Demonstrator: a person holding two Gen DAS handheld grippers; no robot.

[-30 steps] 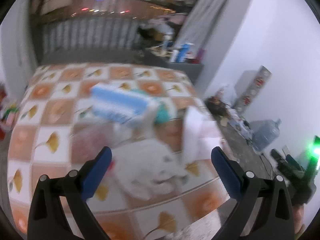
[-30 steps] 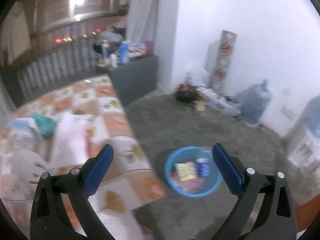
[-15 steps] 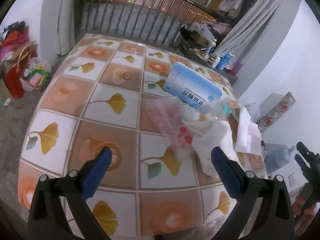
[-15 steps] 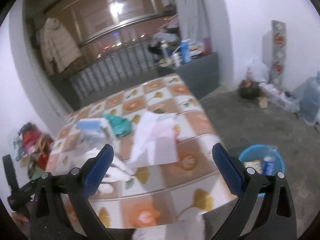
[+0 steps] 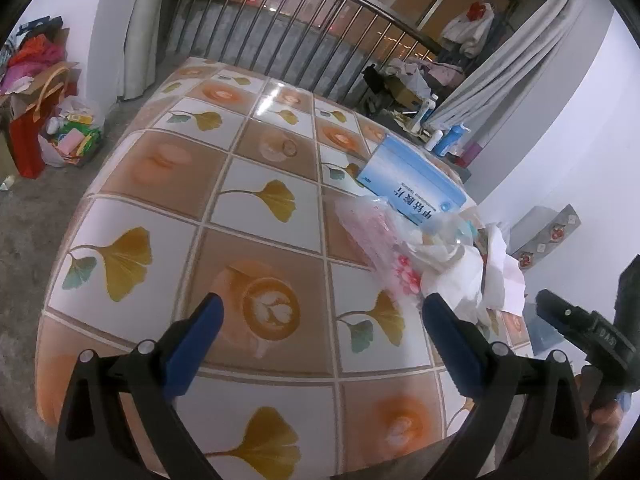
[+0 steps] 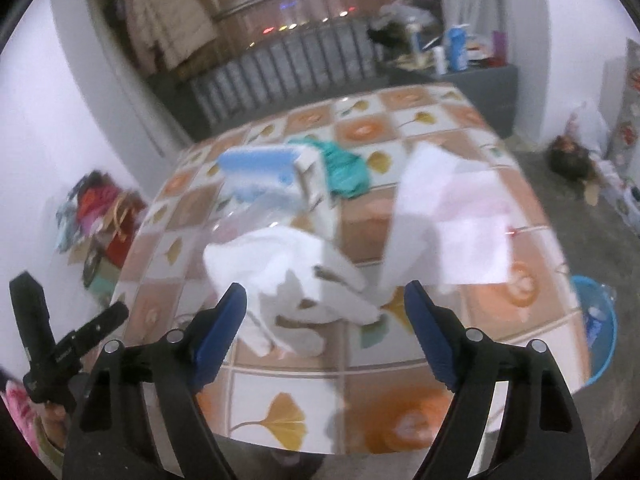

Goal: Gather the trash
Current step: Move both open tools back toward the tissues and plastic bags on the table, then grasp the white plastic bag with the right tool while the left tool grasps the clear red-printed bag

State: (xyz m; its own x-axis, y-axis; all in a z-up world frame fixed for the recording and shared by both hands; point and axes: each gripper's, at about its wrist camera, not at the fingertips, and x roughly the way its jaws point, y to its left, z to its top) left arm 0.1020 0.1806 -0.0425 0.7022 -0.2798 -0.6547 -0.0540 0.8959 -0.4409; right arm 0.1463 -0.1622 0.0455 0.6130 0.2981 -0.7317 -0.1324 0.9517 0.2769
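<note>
Trash lies on the tile-patterned table: a crumpled white tissue wad, a pink-printed clear bag, a white paper sheet and a blue box. My left gripper is open over bare tablecloth, left of the pile, holding nothing. My right gripper hovers over the near edge of the white wad. Its jaws are closing, but the pads do not press on the wad. A blue basin on the floor to the right holds trash.
A teal crumpled bag lies behind the blue box. A grey cabinet with bottles stands beyond the table. Bags and boxes clutter the floor at the left. A railing runs behind the table.
The left view swung from the trash pile to the bare left part of the table. The right view swung from the floor basin to the table and closed in on the white wad, its jaws narrower.
</note>
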